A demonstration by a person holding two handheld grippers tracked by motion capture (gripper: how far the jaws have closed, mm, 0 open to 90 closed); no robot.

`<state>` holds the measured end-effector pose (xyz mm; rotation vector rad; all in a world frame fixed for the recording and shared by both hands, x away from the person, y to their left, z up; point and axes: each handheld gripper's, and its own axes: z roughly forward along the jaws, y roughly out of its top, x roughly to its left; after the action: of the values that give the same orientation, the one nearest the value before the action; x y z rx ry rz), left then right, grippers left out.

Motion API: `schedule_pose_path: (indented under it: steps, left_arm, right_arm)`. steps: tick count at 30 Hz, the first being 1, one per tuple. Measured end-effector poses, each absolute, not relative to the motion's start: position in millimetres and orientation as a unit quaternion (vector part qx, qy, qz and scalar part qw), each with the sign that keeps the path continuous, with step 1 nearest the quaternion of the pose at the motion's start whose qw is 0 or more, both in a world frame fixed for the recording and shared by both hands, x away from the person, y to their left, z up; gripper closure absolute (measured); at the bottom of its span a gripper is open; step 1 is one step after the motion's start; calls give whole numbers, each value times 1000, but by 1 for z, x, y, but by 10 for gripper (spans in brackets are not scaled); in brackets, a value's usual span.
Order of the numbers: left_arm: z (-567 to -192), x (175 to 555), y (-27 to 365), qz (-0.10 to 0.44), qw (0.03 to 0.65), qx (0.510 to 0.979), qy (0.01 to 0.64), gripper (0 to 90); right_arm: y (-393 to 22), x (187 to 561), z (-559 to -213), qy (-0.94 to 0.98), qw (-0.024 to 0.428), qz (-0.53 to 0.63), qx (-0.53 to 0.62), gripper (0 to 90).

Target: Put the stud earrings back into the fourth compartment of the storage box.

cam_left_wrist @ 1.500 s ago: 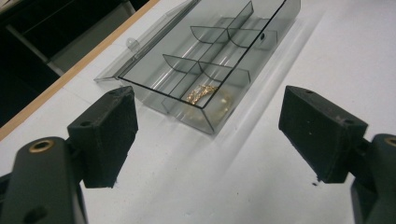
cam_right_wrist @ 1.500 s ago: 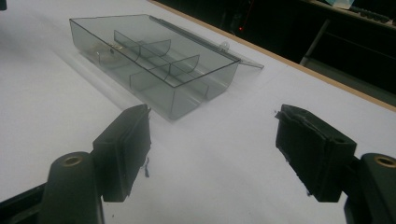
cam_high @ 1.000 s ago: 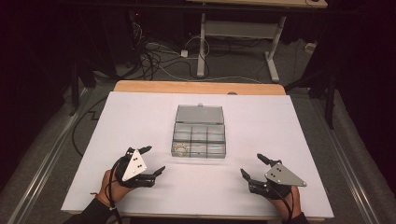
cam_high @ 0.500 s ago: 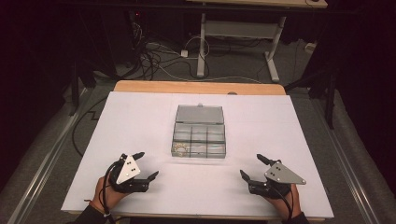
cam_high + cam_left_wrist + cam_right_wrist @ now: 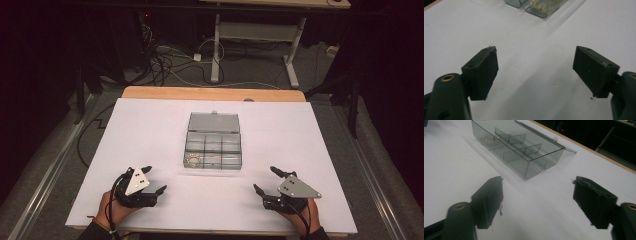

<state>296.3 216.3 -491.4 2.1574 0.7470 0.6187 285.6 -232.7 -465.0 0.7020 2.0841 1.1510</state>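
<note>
The left gripper (image 5: pixel 154 181) is sitting lower and closer to the person than a second ago, while the right gripper (image 5: pixel 263 181) is staying put. Both have just been closing a little, yet their jaws are still standing wide with only bare table between them. The pads (image 5: pixel 484 72) are looking black, blocky and dull – like hard rubber. Ahead, the clear box (image 5: pixel 213 151) is lying flat in the middle of the white table (image 5: pixel 150 125), well apart from both grippers. It is smoky see-through plastic with thin walls making small rooms, its lid (image 5: pixel 214 122) lying open behind it. Something small and gold (image 5: pixel 193 159) is sitting in the near left room – too tiny to tell.
</note>
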Motion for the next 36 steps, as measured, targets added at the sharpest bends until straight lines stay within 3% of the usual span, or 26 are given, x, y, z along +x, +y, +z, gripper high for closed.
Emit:
schedule_pose_path:
  steps: [2,5,8,12,15,36]
  left_arm:
    - [-490,297,216,247,374,847,286,366]
    - [-489,300,216,237,371,852,284,556]
    - [-489,302,216,218,369,858,284,720]
    - [-490,302,217,211,365,863,277,853]
    - [-488,302,216,211,365,865,271,873]
    - [-492,308,215,205,360,873,260,872]
  right_arm:
    - [-233,286,-467,799,320,439,259,433]
    - [-235,288,-468,807,305,434,259,605]
    - [-237,289,-466,806,302,435,265,743]
    - [-239,291,-465,807,300,433,267,863]
    - [-240,292,-466,810,296,432,265,900]
    - [-241,296,-465,813,300,423,264,900]
